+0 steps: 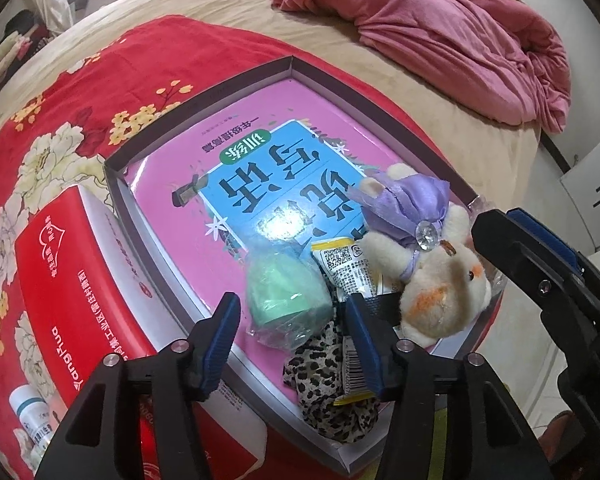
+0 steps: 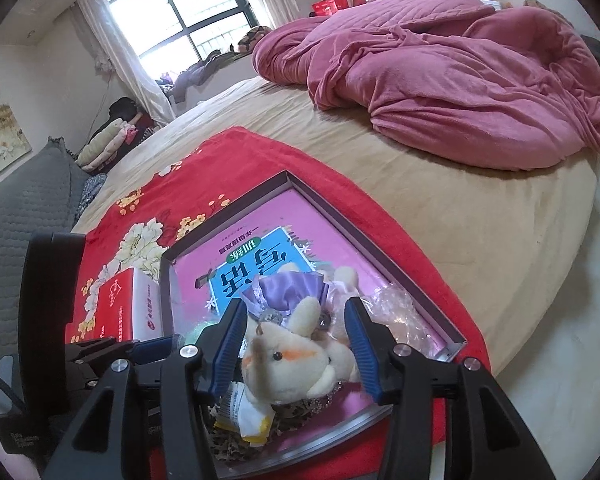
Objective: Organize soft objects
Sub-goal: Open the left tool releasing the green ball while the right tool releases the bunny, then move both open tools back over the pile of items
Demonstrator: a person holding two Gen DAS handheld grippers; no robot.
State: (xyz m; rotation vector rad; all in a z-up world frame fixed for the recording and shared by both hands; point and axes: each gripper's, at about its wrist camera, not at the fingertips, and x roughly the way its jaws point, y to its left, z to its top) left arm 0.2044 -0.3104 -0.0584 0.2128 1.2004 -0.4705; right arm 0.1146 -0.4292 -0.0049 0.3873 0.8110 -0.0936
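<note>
I see the tray (image 1: 118,184) at frame centre on the red blanket (image 1: 72,92), book (image 1: 260,184) inside. Plush (image 1: 440,280) lies in the tray's lower right, green pouch (image 1: 288,292) lower centre. Left gripper (image 1: 292,344) jaws apart, nothing clamped. Right gripper (image 2: 296,344) jaws apart, straddling the plush; contact unclear.

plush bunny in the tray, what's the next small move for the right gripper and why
Probably close the right gripper on the plush bunny: its head sits between the open blue pads, which do not yet press it. The left gripper stands open above the green wrapped bundle, clear of the bunny.
</note>
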